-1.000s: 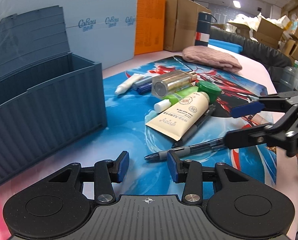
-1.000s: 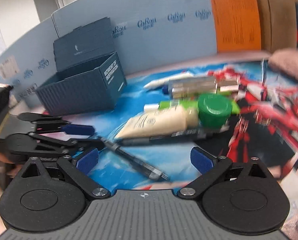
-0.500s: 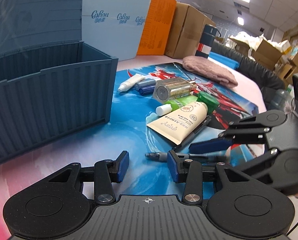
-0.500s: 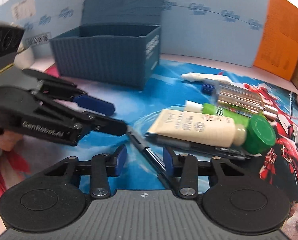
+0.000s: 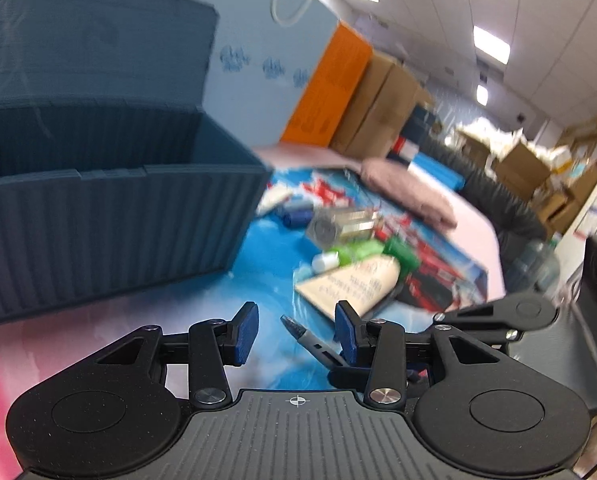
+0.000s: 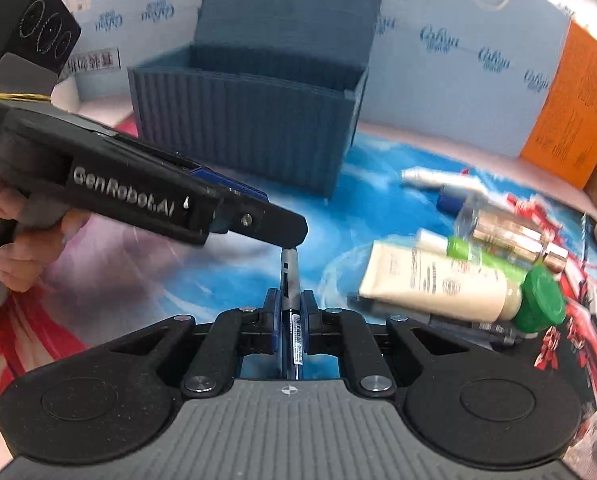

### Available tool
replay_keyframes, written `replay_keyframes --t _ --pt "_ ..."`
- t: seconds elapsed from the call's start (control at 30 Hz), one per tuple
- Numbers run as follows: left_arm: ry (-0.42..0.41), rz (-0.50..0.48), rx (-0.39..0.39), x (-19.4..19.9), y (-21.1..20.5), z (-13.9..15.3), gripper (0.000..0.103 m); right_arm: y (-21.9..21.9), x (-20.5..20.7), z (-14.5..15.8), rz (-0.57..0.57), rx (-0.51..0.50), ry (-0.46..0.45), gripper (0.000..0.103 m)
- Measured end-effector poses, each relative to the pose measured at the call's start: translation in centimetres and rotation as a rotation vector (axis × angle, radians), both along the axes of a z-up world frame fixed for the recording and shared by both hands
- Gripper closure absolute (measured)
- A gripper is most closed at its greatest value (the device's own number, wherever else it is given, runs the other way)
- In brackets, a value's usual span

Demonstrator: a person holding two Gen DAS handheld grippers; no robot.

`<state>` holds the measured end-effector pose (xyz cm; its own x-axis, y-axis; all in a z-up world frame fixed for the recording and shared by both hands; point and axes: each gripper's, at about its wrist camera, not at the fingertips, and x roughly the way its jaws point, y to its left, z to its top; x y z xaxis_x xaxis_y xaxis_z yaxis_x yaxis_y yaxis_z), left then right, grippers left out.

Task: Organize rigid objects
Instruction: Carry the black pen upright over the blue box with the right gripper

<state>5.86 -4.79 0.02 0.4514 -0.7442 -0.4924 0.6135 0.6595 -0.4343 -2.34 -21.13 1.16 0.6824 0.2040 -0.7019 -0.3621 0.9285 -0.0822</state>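
My right gripper (image 6: 289, 312) is shut on a grey pen (image 6: 289, 280) that points forward toward the open blue storage box (image 6: 250, 128). The pen's tip also shows in the left wrist view (image 5: 298, 330), between the pads of my open, empty left gripper (image 5: 294, 332). The left gripper (image 6: 290, 228) reaches in from the left just above the pen's far end. The box stands to the left in the left wrist view (image 5: 98, 216). A beige cream tube (image 6: 434, 284) with a green cap, a green-white tube (image 6: 458, 250), a shiny bottle (image 6: 506, 236) and another pen (image 6: 450, 318) lie to the right on the blue mat.
A white tube (image 6: 430, 178) and a blue marker (image 6: 454, 202) lie behind the pile. A pink cloth (image 5: 406, 196) lies at the mat's far end. A light blue board (image 6: 458, 60), an orange panel (image 6: 574, 116) and cardboard boxes (image 5: 382, 108) stand behind the table.
My right gripper has closed on the grey pen and lifted it. Both grippers have swung toward the blue box; the left stays open.
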Motion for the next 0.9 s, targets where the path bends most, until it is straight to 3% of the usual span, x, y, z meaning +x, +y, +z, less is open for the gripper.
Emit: replay_keyframes --t 0.27,0.33,0.4,0.53,0.77,0.9 --pt "-0.018 0.049 -0.213 0.0 4.7 3.7 0.06 2.4 -1.1 4.6 0.059 0.062 -0.209 0.093" --pt "-0.031 0.07 -0.256 -0.1 6.1 4.6 0.06 3.3 -0.9 5.6 0.078 0.059 -0.259 0.093" --pt "-0.047 0.098 -0.288 -0.1 7.3 5.2 0.053 4.3 -0.7 6.4 0.091 0.046 -0.31 0.093" --pt "-0.055 0.156 -0.368 0.0 9.9 6.1 0.052 6.4 0.0 7.9 0.099 0.003 -0.414 0.093" --pt "-0.054 0.257 -0.473 0.3 14.1 6.8 0.05 7.7 2.7 10.8 0.06 0.04 -0.529 0.093" --pt "-0.035 0.304 -0.471 0.9 14.9 6.6 0.043 8.0 4.8 11.7 0.022 0.117 -0.562 0.093"
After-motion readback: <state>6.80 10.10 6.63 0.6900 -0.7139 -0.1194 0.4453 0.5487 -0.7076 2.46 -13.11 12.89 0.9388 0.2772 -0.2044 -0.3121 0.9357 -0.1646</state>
